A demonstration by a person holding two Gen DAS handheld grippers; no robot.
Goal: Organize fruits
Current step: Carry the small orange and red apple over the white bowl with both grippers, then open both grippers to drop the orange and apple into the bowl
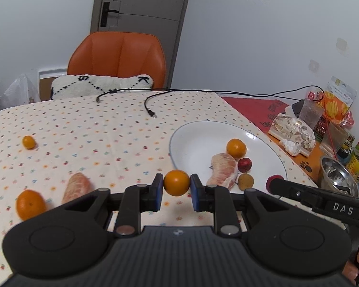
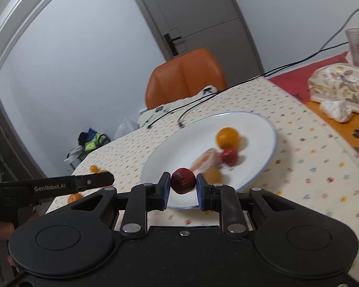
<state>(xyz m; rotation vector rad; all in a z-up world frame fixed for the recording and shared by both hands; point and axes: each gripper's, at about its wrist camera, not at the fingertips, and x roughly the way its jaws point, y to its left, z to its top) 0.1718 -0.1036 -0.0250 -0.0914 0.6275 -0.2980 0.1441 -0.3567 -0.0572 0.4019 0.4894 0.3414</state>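
Orange (image 1: 176, 182) clamped in left gripper (image 1: 176, 192), level beside plate (image 1: 186, 143).

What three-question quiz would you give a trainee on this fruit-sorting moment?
1. True or false: the left gripper holds a small orange.
2. What does the right gripper hold? A) a dark red fruit B) a cable C) a peeled citrus segment
3. How many fruits lie on the white plate, left wrist view?

Key:
1. True; the pads sit against both sides of it.
2. A, the dark red fruit.
3. Four: an orange, a peeled segment, a red fruit and a brownish round fruit.
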